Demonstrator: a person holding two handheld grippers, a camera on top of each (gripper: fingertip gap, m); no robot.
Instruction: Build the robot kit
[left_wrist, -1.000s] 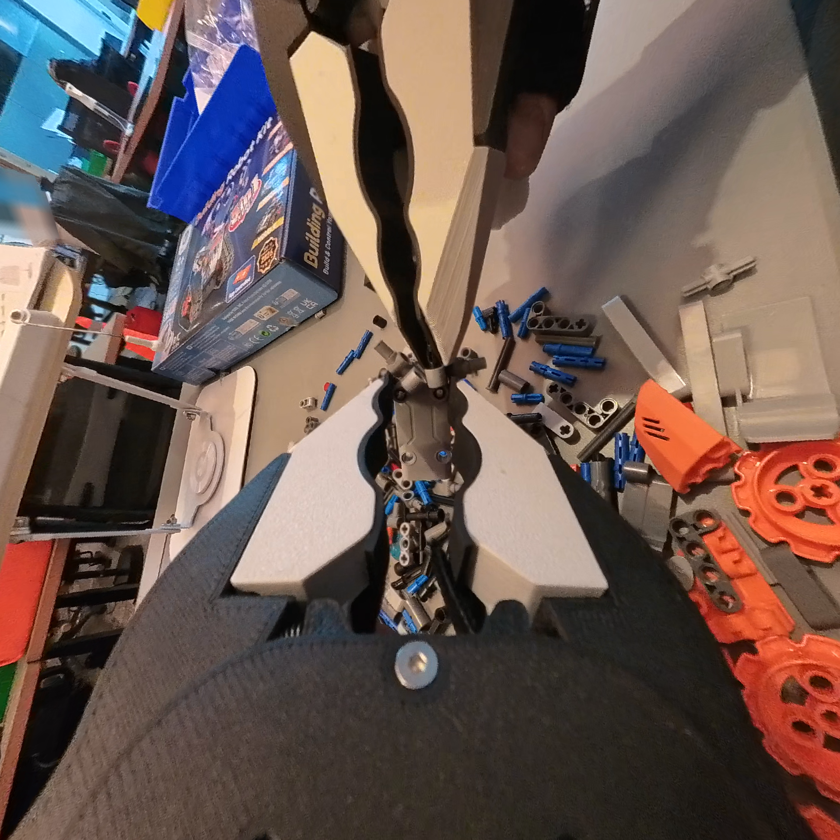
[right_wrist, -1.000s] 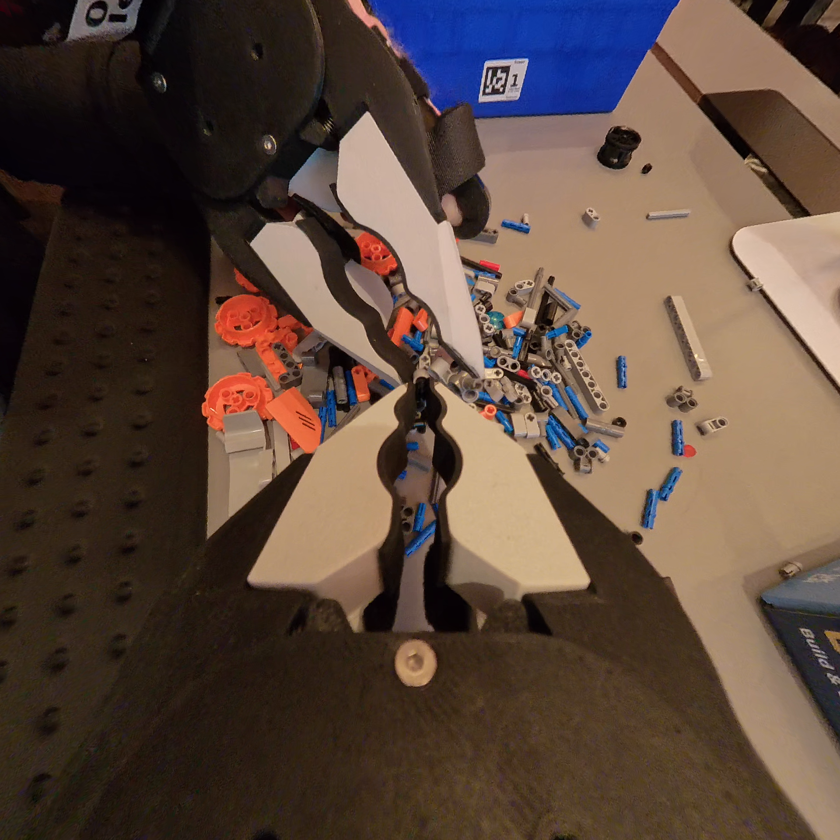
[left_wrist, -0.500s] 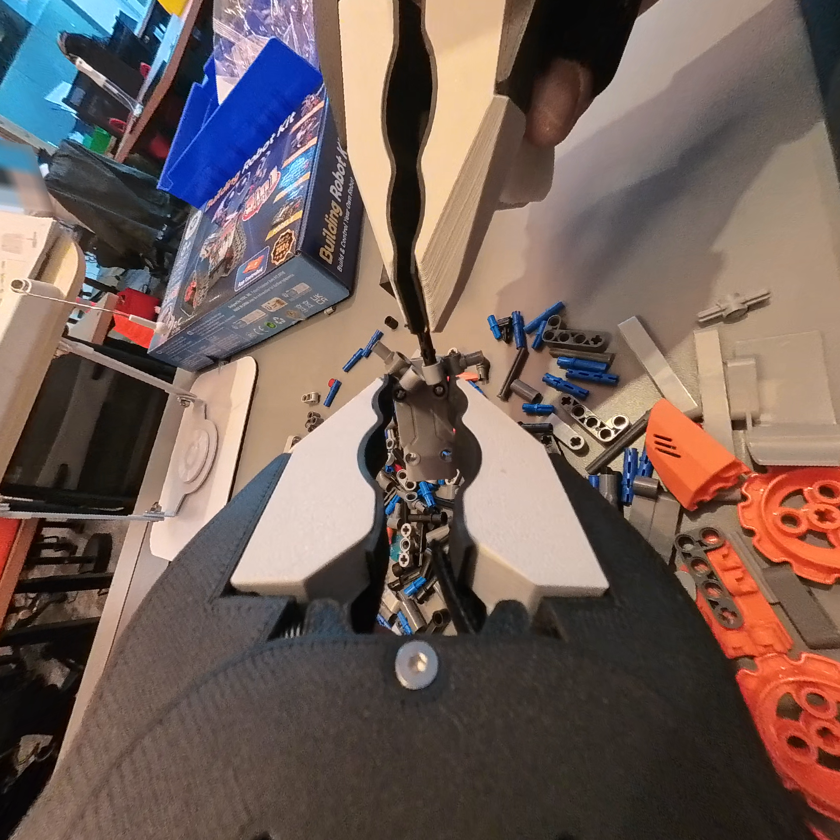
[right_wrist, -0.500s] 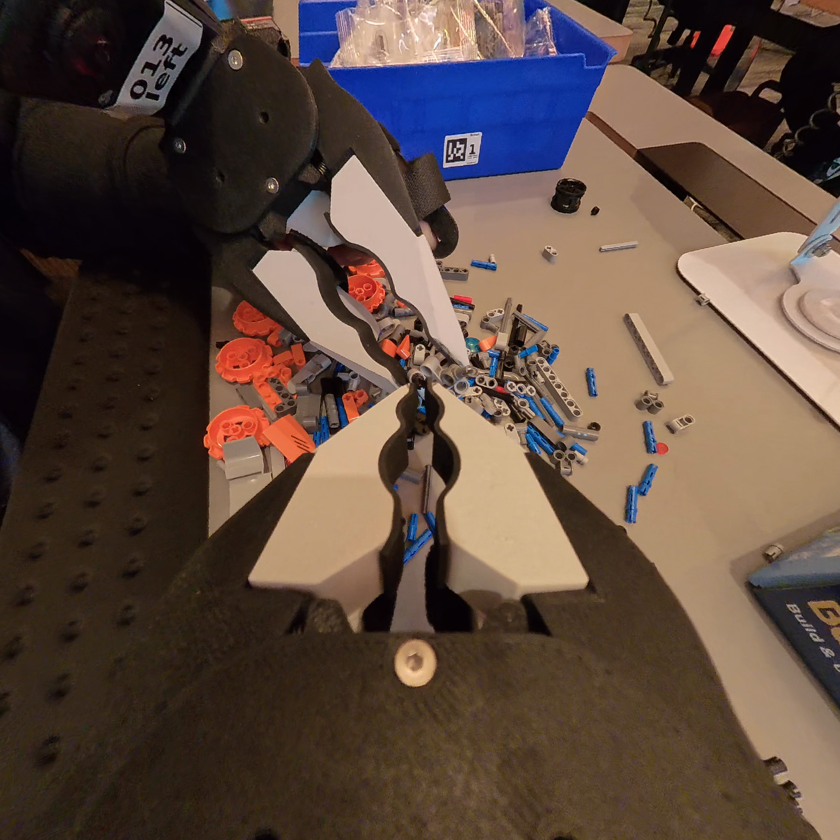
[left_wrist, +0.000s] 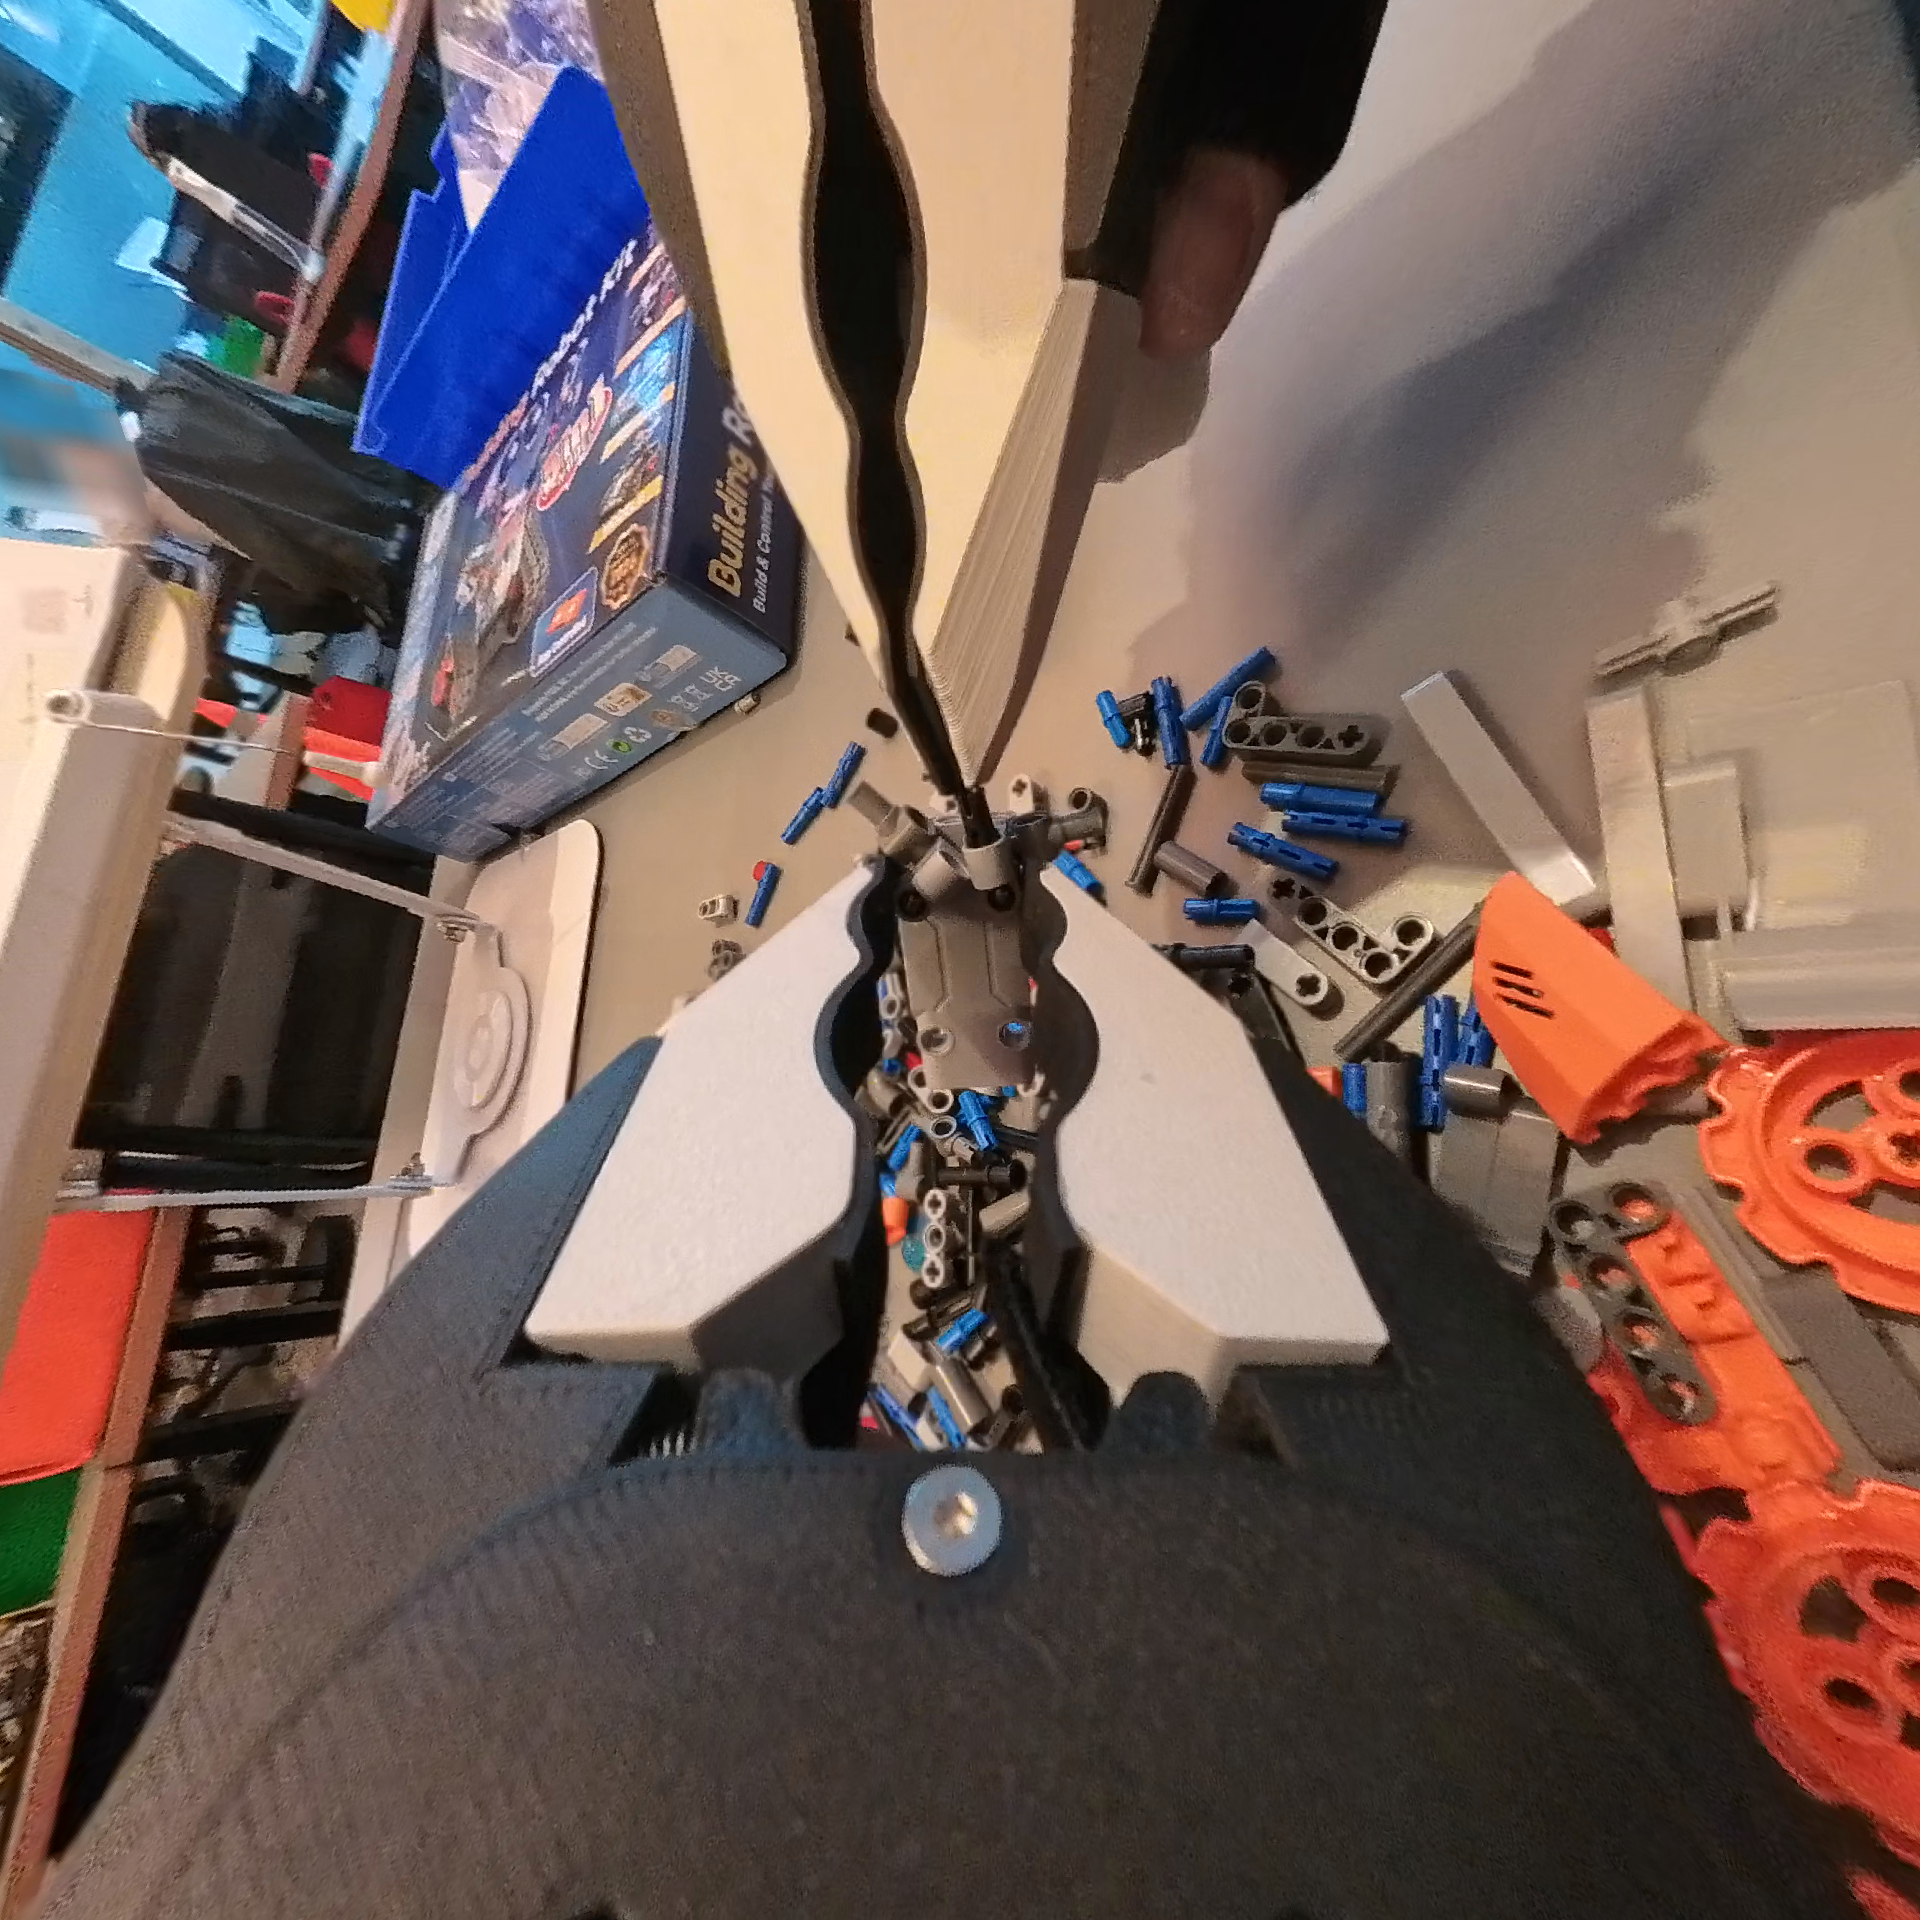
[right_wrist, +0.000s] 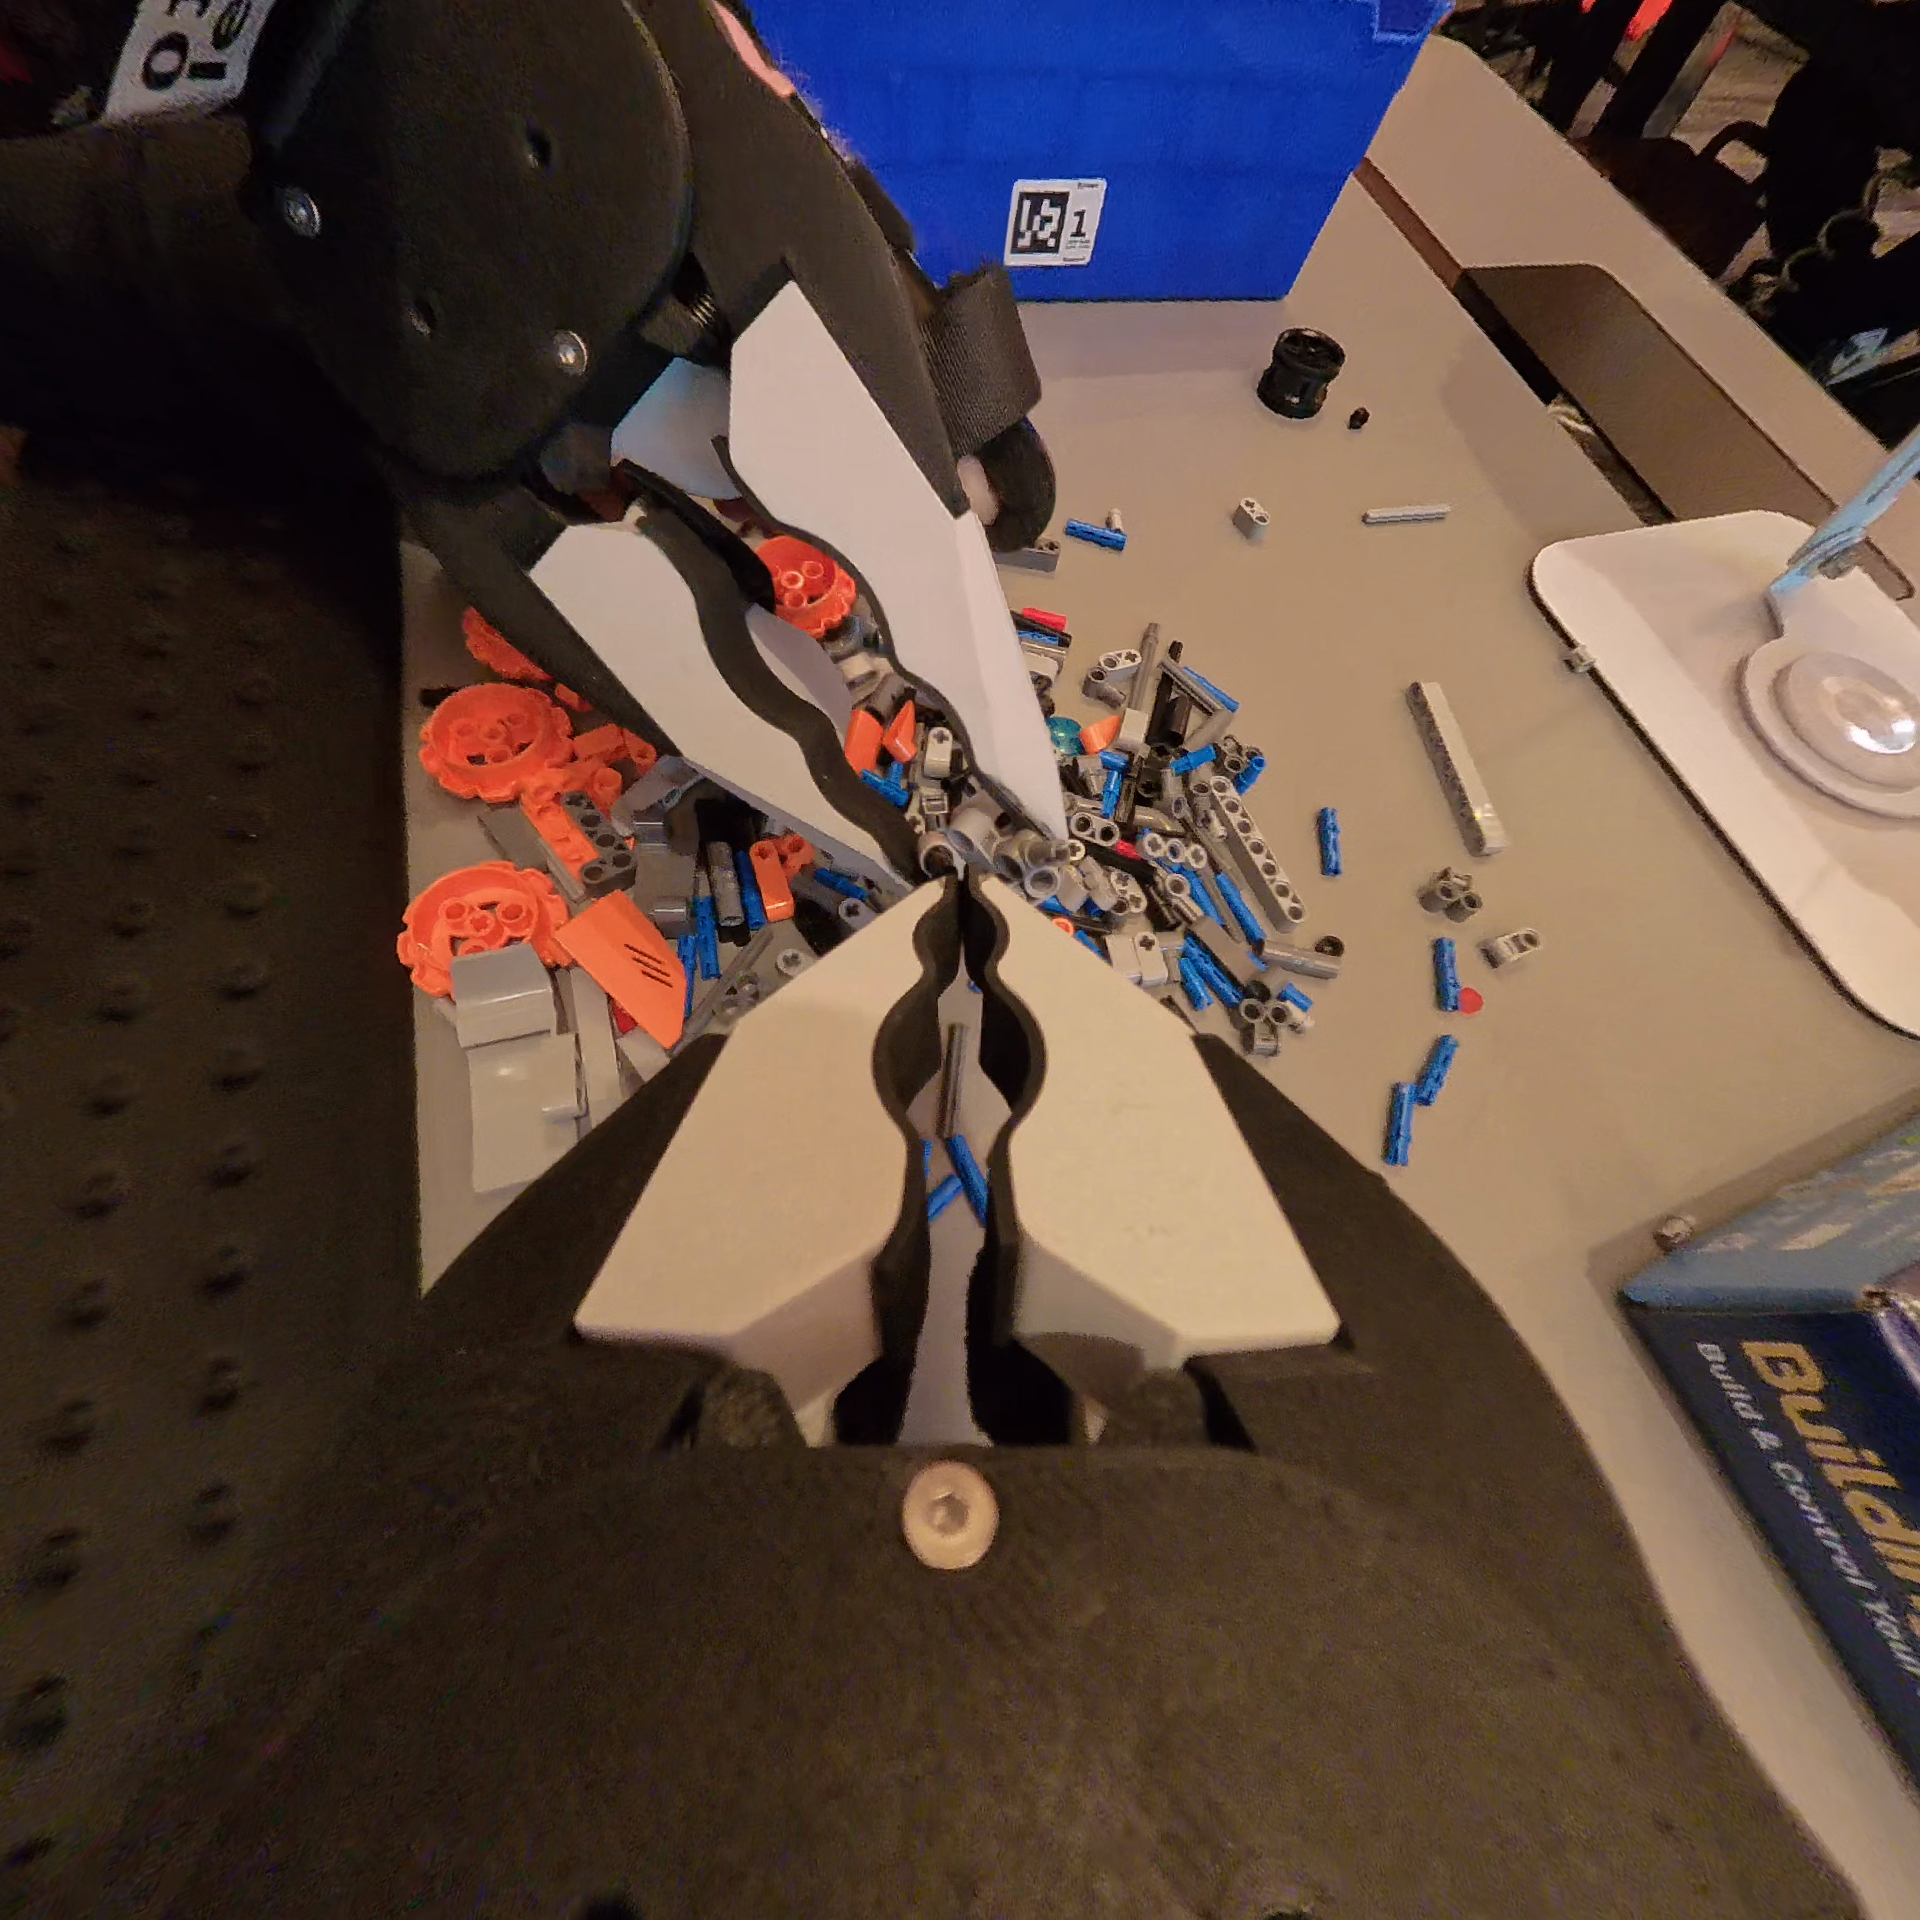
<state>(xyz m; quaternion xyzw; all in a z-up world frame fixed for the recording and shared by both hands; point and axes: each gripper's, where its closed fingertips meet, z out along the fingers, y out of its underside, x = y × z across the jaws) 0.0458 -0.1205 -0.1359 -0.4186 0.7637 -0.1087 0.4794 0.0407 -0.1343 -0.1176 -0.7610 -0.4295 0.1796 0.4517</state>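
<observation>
left claw (left_wrist: 966, 883) clamped on grey block piece (left_wrist: 968, 997) | right claw (right_wrist: 961, 894) pinched on thin black pin (left_wrist: 971, 816) | over loose parts pile (right_wrist: 1143, 831) on surface (right_wrist: 1558, 1091)

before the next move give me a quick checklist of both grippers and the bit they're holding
1. Left gripper gripping: ok, shut on the grey assembly, held between its fingers.
2. Right gripper gripping: ok, shut on the thin black axle, which runs back between its fingers.
3. Axle meets assembly: ok, its tip sits at a grey connector on top of the assembly; how deep it goes, cannot tell.
4. Grippers apart: ok, tips point to point, very close.
5. Held parts above the loose pile: cannot tell.
6. Clutter around the pile: ok, blue bin and kit box lie off to the sides.
</observation>
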